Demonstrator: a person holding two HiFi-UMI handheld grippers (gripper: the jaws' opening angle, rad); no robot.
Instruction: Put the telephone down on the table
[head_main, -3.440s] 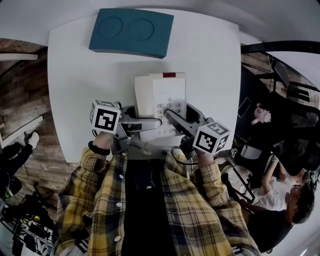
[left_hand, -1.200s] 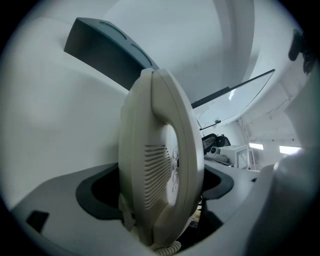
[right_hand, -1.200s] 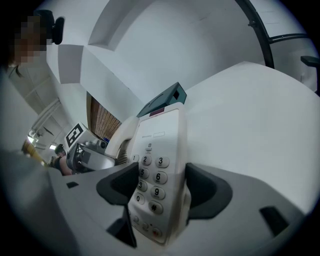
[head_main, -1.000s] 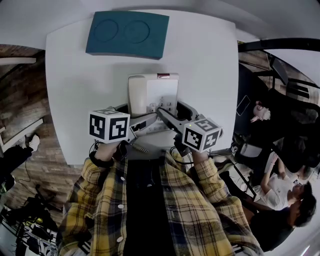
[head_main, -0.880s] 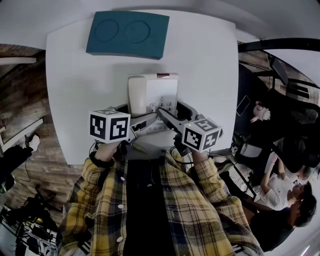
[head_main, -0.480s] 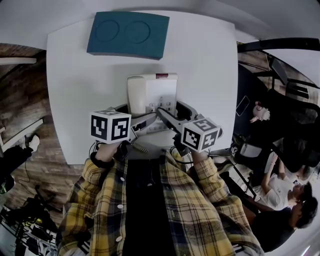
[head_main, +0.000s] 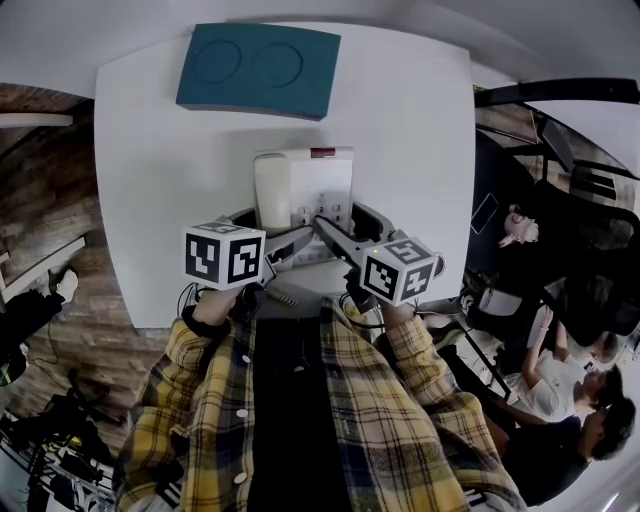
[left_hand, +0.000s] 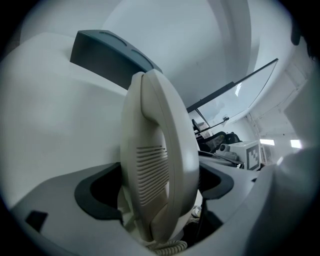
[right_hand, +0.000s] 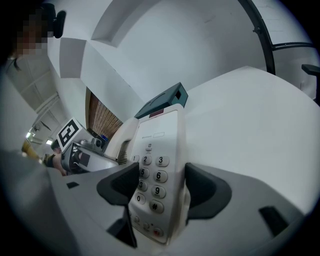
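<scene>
Telephone (head_main: 305, 190) front and centre, held from both sides at the near end of the white counter (head_main: 150, 200). Who has what? (desk)

Nearest the person, the left claw (left_hand: 159, 187) pinches the handset (left_hand: 160, 150) lying along the telephone's left flank, one pad on each side. The coiled cord (left_hand: 167, 246) is bunched just below it. The right claw (right_hand: 161, 189) is clamped across the keypad (right_hand: 150, 175), its pads against both edges of the body. (photographer)

Is it down? (desk)

Cannot tell. From overhead the telephone sits over the counter, square to the person, but no view shows its underside meeting the surface. I judge it to be at the very end of the lowering, or already resting. (photographer)

What makes a clean finish? (desk)

Level first, I'd say: both claws sink together so the base meets the counter flat, not corner first. Then spread the right claw, since the body can rest on its own. Open the left one last and gently, because a handset pinched from the side may roll out of its cradle, and the cord can drag it. Draw both straight back towards the person, clear of the keys. (photographer)

Room beyond? (desk)

Plenty. White counter runs on past the telephone, and the teal foam block (head_main: 258, 68) sits well apart at the far edge. (photographer)
</scene>
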